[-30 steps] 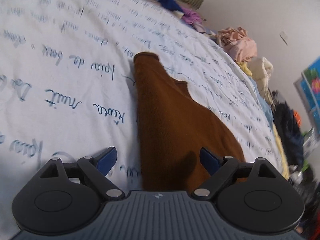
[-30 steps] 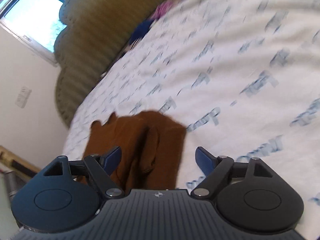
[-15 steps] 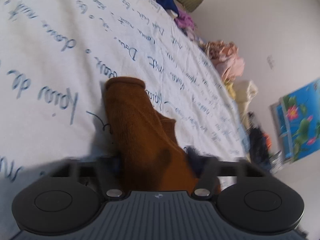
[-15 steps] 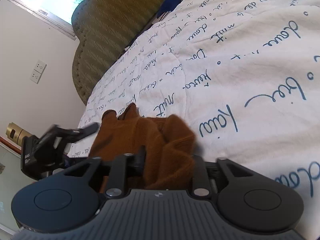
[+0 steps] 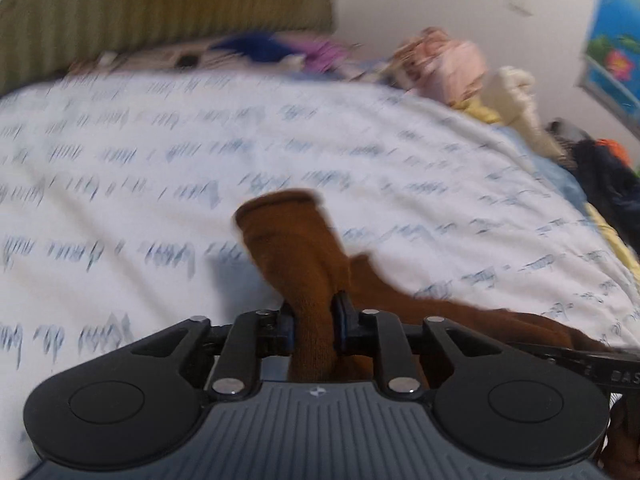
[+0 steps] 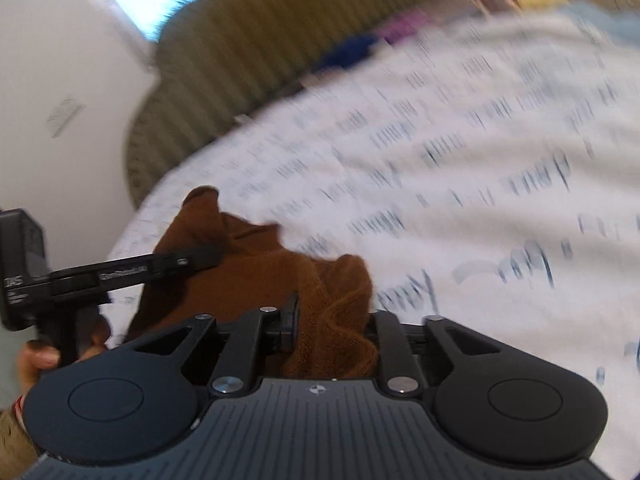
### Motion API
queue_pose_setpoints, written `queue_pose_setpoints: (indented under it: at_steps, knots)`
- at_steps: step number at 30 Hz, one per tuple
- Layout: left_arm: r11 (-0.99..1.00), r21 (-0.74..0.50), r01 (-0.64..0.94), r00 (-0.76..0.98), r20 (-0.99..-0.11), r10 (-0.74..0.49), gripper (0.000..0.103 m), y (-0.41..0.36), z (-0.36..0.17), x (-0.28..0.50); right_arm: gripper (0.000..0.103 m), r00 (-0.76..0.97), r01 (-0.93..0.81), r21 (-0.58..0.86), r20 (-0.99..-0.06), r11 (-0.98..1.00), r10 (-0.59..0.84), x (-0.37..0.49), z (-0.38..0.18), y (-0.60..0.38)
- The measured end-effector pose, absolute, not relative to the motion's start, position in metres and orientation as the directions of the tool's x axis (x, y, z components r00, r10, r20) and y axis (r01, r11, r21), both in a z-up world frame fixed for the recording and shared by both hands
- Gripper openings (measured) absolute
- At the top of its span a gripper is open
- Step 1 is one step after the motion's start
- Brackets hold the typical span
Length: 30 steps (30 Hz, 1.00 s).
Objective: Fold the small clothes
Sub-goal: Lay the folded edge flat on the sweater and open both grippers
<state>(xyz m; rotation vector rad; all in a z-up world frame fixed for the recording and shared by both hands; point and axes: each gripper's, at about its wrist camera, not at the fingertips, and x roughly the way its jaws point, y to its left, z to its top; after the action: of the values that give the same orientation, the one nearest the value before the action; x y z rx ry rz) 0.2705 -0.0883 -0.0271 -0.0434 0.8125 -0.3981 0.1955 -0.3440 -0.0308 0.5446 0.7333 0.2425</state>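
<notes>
The left gripper (image 5: pixel 313 320) pinches a sleeve-like end of the brown garment (image 5: pixel 296 248), jaws drawn in narrow on the cloth and closing on it just now. Its cuff pokes up past the fingers, above the white bedspread (image 5: pixel 120 168) with its blue handwriting print. The right gripper (image 6: pixel 334 316) clamps a bunched fold of the same garment (image 6: pixel 240 252), jaws gathered round a thicker wad and easing slightly wider just now. Between the two, the cloth is crumpled, partly on the bed, near its edge. I judge the fold barely begun: both ends are gripped, nothing laid flat. Beyond lie an olive ribbed cushion (image 5: pixel 168 4), and along the far and right edges a heap of other clothes (image 5: pixel 452 64). The bedspread ahead is bare, so nothing blocks the fold.
</notes>
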Motion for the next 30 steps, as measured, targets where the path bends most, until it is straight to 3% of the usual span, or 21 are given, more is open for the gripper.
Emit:
queue_pose_setpoints:
  at_steps: [1, 2, 3, 5, 6, 11, 15, 16, 17, 18, 19, 21, 24, 28, 30]
  knots:
    - [0.926, -0.199, 0.322, 0.618, -0.696, -0.365, 0.024, -0.082, -0.027, 0.266, 0.039, 0.725, 0.000, 0.568, -0.567, 0.823, 0.391, 0.192, -0.032, -0.348]
    - [0.925, -0.206, 0.320, 0.620, -0.692, -0.369, 0.034, -0.077, -0.024, 0.259, 0.045, 0.729, 0.009, 0.584, -0.559, 0.812, 0.394, 0.187, -0.032, -0.351]
    - [0.924, -0.208, 0.321, 0.623, -0.689, -0.371, 0.053, -0.072, -0.021, 0.250, 0.050, 0.733, 0.014, 0.599, -0.551, 0.801, 0.399, 0.180, -0.030, -0.354]
    - [0.924, -0.219, 0.314, 0.635, -0.675, -0.376, 0.077, -0.060, -0.017, 0.228, 0.060, 0.733, 0.025, 0.632, -0.538, 0.774, 0.416, 0.165, -0.029, -0.360]
    - [0.916, -0.242, 0.320, 0.639, -0.658, -0.397, 0.079, -0.052, -0.015, 0.214, 0.061, 0.727, 0.032, 0.654, -0.534, 0.756, 0.432, 0.154, -0.031, -0.362]
    - [0.841, -0.445, 0.307, 0.505, -0.673, -0.540, 0.079, -0.021, -0.029, 0.158, 0.061, 0.661, 0.005, 0.777, -0.474, 0.629, 0.581, 0.106, -0.046, -0.362]
    - [0.793, -0.527, 0.306, 0.424, -0.670, -0.609, 0.075, -0.009, -0.049, 0.117, 0.061, 0.621, -0.022, 0.808, -0.450, 0.588, 0.642, 0.069, -0.054, -0.352]
    - [0.790, -0.526, 0.315, 0.430, -0.663, -0.613, 0.068, -0.008, -0.050, 0.110, 0.061, 0.622, -0.030, 0.809, -0.445, 0.588, 0.644, 0.061, -0.054, -0.348]
    - [0.788, -0.523, 0.324, 0.429, -0.662, -0.615, 0.048, -0.009, -0.049, 0.105, 0.061, 0.624, -0.033, 0.808, -0.443, 0.588, 0.644, 0.055, -0.054, -0.345]
    - [0.782, -0.535, 0.320, 0.412, -0.665, -0.623, 0.036, -0.010, -0.050, 0.104, 0.058, 0.627, -0.036, 0.806, -0.442, 0.590, 0.641, 0.051, -0.054, -0.343]
    - [0.778, -0.551, 0.302, 0.402, -0.666, -0.628, 0.033, -0.011, -0.051, 0.106, 0.055, 0.631, -0.031, 0.803, -0.446, 0.595, 0.635, 0.049, -0.054, -0.341]
    - [0.779, -0.561, 0.280, 0.406, -0.666, -0.626, 0.020, -0.010, -0.051, 0.105, 0.030, 0.628, -0.001, 0.795, -0.471, 0.606, 0.619, 0.049, -0.053, -0.341]
    - [0.787, -0.554, 0.272, 0.443, -0.654, -0.613, 0.017, -0.008, -0.040, 0.095, 0.022, 0.661, -0.004, 0.770, -0.476, 0.638, 0.579, 0.041, -0.042, -0.339]
    - [0.845, -0.463, 0.266, 0.480, -0.697, -0.533, 0.019, -0.014, -0.041, 0.084, 0.022, 0.695, 0.026, 0.710, -0.519, 0.704, 0.498, 0.033, -0.031, -0.342]
    - [0.862, -0.449, 0.236, 0.497, -0.706, -0.504, 0.024, -0.014, -0.041, 0.080, 0.033, 0.684, 0.056, 0.664, -0.569, 0.745, 0.456, 0.031, -0.033, -0.338]
